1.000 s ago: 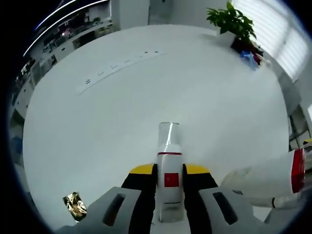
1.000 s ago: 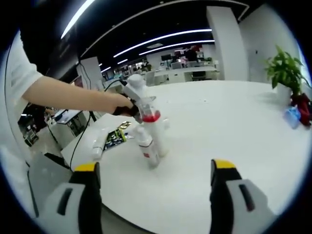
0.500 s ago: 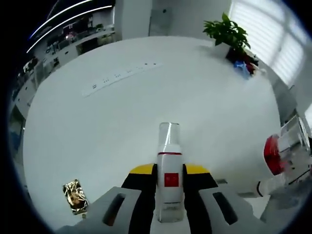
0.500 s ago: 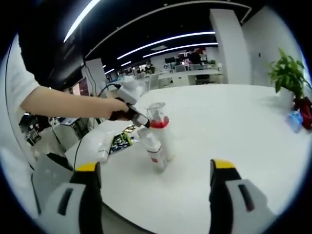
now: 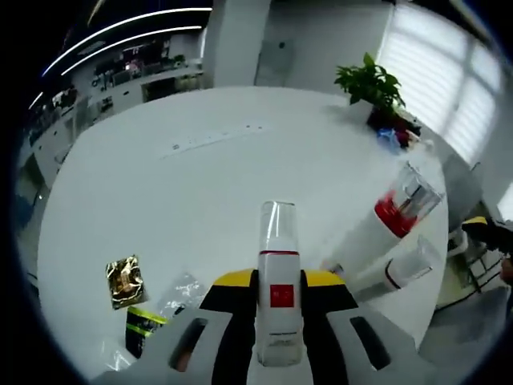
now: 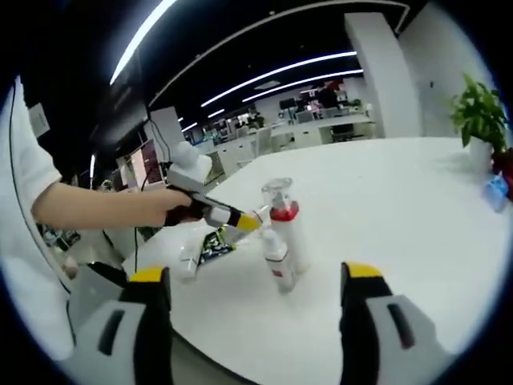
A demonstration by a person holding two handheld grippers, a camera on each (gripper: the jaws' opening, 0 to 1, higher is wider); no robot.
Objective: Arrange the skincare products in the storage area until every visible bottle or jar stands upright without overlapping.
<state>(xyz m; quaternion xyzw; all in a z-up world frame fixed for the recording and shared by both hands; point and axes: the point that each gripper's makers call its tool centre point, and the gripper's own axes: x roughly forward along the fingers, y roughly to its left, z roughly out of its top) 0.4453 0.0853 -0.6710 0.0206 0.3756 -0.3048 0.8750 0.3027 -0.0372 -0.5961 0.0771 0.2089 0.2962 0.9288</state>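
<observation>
1. Left gripper [image 5: 279, 293]: light grey plastic body, black jaws capped in yellow, a dark slot on each grey shoulder.
2. Right gripper [image 6: 256, 277]: same look, grey housings, black jaws, yellow tips.
3. The person [image 6: 24, 184] wears a white short sleeve, and a black cable trails from the handheld unit.

I see a potted plant [image 5: 370, 84] at about one o'clock on the far edge of the white table [image 5: 200, 184], with a gold foil packet [image 5: 124, 281] lying at eight o'clock. Behind the table, I make out office desks [image 6: 321, 128] under long ceiling light strips [image 6: 280, 68].
</observation>
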